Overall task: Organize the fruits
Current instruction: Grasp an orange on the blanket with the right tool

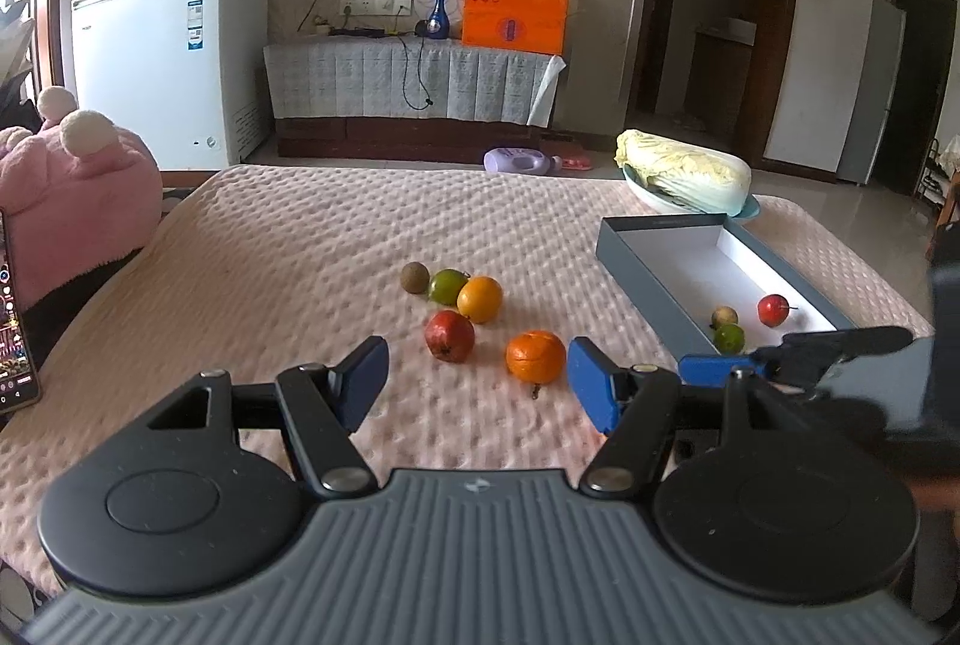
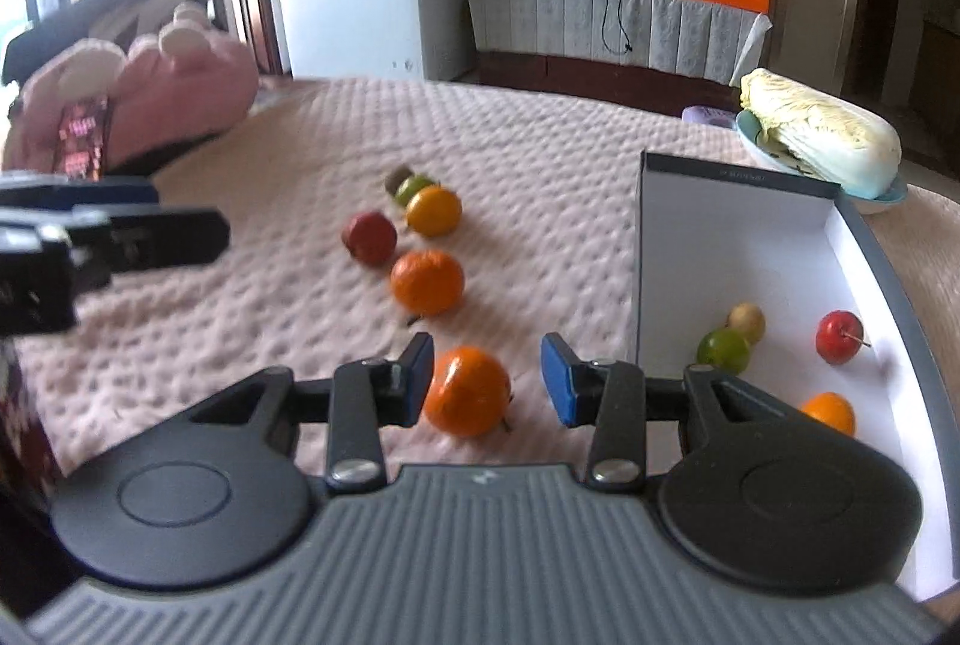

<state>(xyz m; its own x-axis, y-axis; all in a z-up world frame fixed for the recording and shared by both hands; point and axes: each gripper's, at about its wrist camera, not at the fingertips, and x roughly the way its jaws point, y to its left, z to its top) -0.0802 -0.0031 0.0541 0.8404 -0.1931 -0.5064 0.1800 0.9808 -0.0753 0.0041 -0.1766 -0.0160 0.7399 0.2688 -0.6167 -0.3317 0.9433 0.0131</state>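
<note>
The right gripper (image 2: 486,381) stands part open around an orange (image 2: 467,390) on the blanket (image 2: 240,345); its left pad looks just beside the fruit, the right pad apart, nothing gripped. The likely next move: close, lift, carry to the box (image 2: 888,249), which holds 4 fruits. The left gripper (image 1: 477,375) hangs open and empty; 5 fruits lie beyond.
</note>
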